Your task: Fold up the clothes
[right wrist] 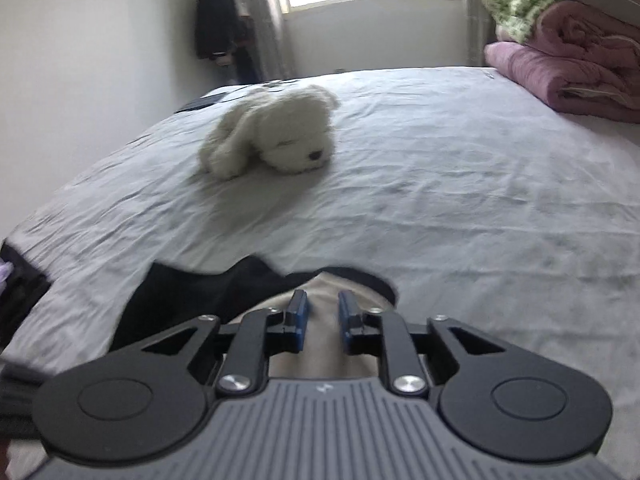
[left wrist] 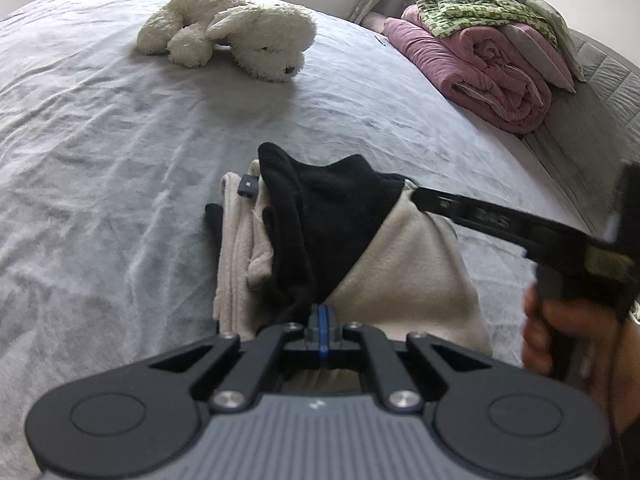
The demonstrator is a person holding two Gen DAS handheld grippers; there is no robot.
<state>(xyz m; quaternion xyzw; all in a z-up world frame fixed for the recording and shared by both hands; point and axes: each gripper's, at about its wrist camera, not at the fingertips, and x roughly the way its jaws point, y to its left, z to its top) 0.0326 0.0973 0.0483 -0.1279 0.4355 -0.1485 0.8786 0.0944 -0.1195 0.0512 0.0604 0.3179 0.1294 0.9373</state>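
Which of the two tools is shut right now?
The left tool: its blue pads are pressed together at the near edge of the black and beige garment. The right tool shows a clear gap.

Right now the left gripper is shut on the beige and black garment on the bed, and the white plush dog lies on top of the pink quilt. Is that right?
One detail is wrong. The white plush dog lies on the grey bed sheet, well apart from the pink quilt, as the left wrist view shows. The left gripper is indeed shut on the beige and black garment.
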